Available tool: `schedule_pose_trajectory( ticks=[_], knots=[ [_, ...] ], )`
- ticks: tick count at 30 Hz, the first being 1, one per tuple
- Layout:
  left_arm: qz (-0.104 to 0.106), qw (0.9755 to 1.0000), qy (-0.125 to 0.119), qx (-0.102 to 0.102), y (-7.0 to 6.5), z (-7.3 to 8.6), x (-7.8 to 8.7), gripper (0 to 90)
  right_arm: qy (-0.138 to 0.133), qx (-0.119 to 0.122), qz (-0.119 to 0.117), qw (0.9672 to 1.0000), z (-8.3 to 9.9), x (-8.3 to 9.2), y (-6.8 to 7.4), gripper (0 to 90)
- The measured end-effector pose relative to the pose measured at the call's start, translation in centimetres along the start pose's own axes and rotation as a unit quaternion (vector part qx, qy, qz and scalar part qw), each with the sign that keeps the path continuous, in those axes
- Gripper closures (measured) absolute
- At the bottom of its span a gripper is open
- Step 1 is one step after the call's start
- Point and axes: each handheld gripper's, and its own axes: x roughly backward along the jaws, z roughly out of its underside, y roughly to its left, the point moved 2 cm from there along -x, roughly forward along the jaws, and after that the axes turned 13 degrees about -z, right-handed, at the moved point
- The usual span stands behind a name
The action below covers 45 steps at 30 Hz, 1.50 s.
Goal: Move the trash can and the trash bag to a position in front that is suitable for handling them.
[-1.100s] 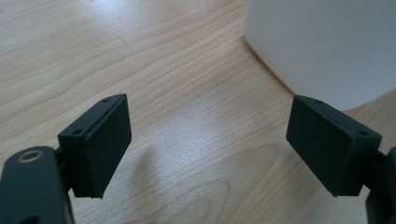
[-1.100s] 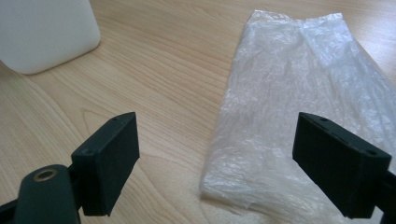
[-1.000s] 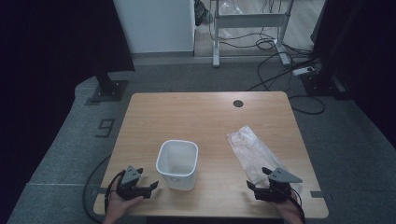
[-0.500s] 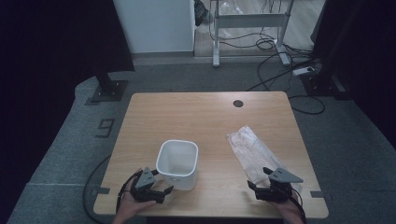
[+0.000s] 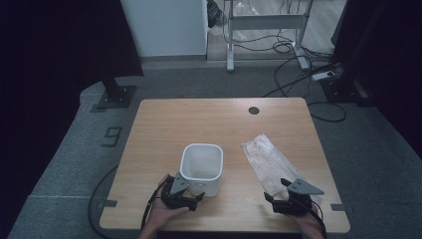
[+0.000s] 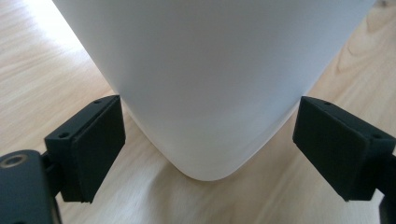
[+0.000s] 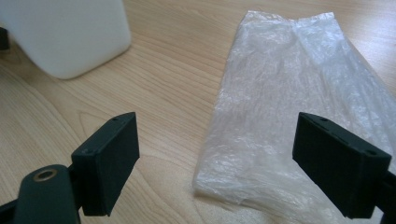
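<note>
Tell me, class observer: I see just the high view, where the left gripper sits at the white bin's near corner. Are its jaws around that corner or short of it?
Observer: In the left gripper view the left gripper has its jaws wide apart, the rounded corner of the white bin between them, neither pad touching.
Operator: And the right gripper?
Observer: The right gripper is open too, its jaws either side of the near end of the clear plastic bag, above it.
Operator: Is the bag flat?
Observer: Mostly flat and crinkled on the wooden table, apart from the bin.
</note>
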Motion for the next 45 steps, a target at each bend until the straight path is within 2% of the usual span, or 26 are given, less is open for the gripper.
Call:
schedule_pose_trajectory(
  ticks=[10,15,21,26,28,37,45],
  knots=[
    [-0.018,0.9998,0.007,0.006,-1.1,-2.2,-2.4,10.4,-0.001,-0.005,-0.002,1.0,-0.2,-0.2,-0.4,14.5],
    [-0.013,0.9998,0.003,0.016,-1.3,-2.7,-3.2,11.4,0.005,0.0,-0.002,1.0,-0.2,-0.5,-0.3,14.5],
    [-0.013,0.9999,-0.003,0.003,-1.5,-3.2,-3.9,13.0,0.002,0.0,0.0,1.0,-0.3,-0.3,-0.3,14.5],
    [0.016,0.9994,-0.025,-0.019,-0.6,-3.3,-4.1,14.2,0.002,0.002,0.0,1.0,-0.2,-0.3,-0.2,14.5],
    [0.023,0.9993,-0.025,-0.016,-0.5,-3.2,-4.3,14.3,0.003,0.003,0.0,1.0,-0.2,-0.4,-0.2,14.5],
    [0.023,0.9991,-0.023,-0.027,-0.7,-3.2,-4.8,14.2,0.002,0.003,0.0,1.0,-0.2,-0.3,-0.1,14.5],
    [0.026,0.9987,-0.027,-0.034,-1.0,-4.1,-5.3,14.5,0.002,0.002,0.004,1.0,-0.2,-0.2,-0.2,14.5]
  ],
)
